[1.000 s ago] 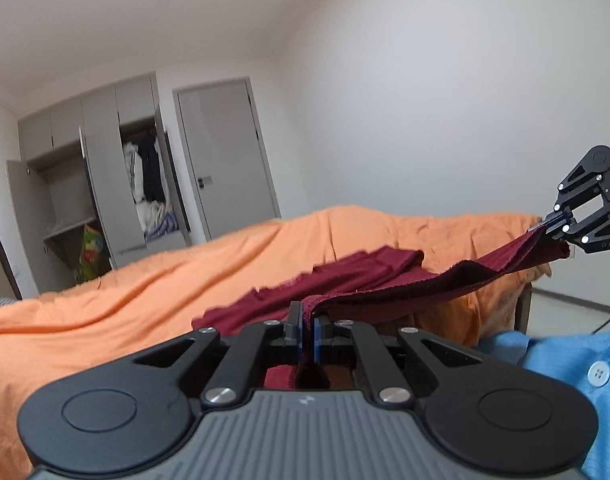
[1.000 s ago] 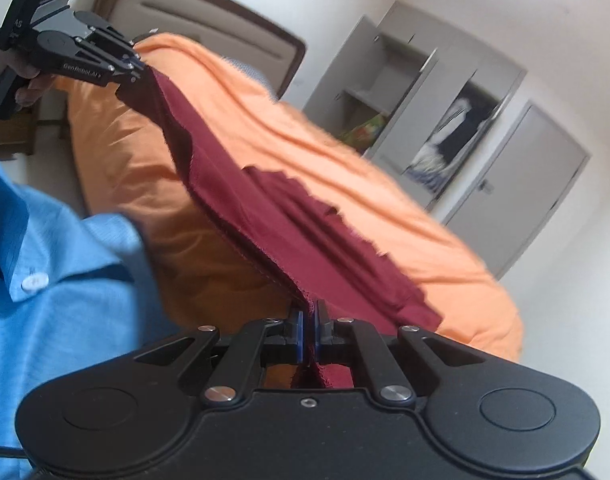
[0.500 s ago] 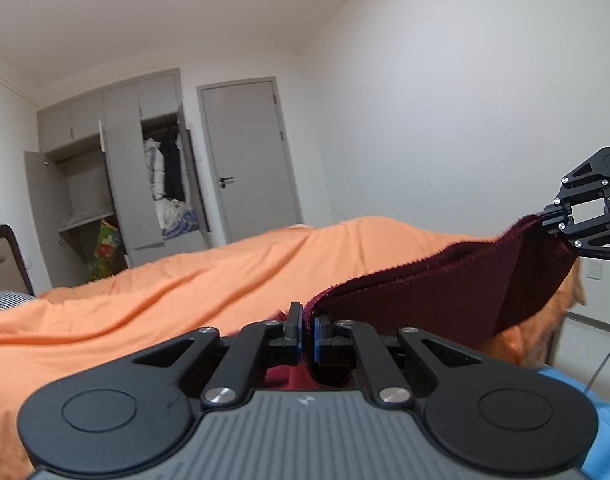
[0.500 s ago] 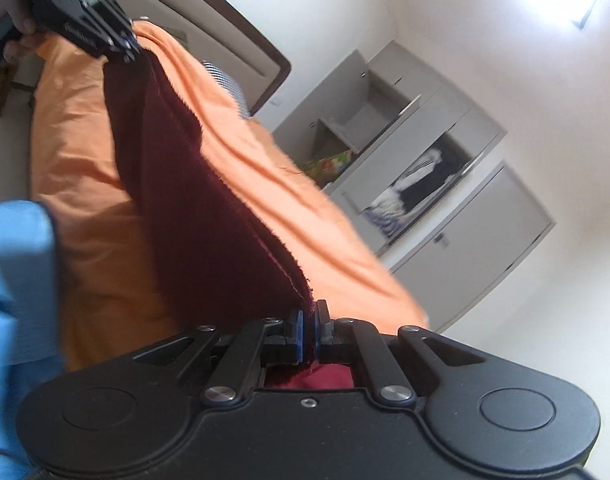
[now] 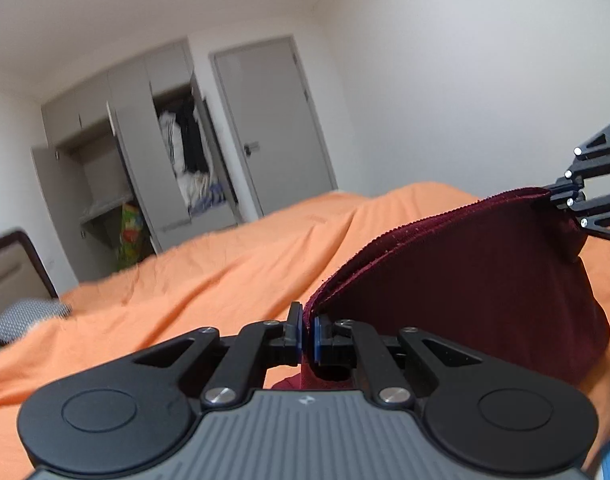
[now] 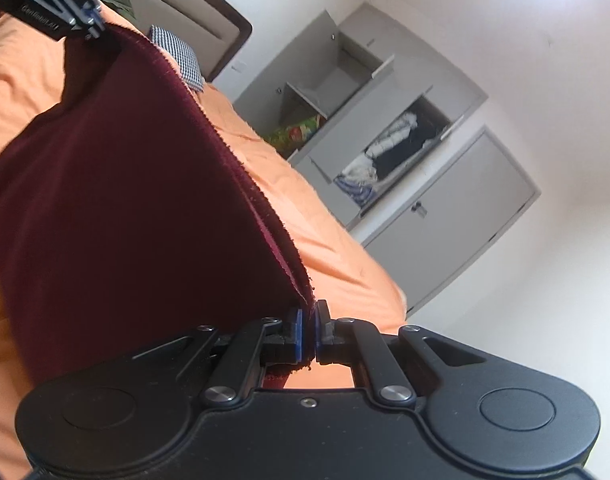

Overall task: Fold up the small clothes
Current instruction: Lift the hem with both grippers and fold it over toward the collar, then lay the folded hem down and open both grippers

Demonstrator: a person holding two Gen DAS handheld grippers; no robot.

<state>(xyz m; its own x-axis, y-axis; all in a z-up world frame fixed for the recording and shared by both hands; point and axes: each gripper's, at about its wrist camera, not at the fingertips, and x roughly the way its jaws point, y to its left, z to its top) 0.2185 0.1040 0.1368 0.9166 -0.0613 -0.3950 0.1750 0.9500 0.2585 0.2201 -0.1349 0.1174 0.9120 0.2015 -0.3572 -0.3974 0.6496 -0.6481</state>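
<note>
The maroon cloth (image 5: 465, 280) hangs in the air across the right half of the left view, above the orange bed (image 5: 185, 280), doubled along its top edge so that two layers run side by side between your grippers. Your left gripper (image 5: 308, 330) is clamped on one top corner at bottom centre, and your right gripper (image 6: 308, 330) is pinched tight on the other. One fold looks made, but you have yet to lay it down, fold it smaller and flatten it.
</note>
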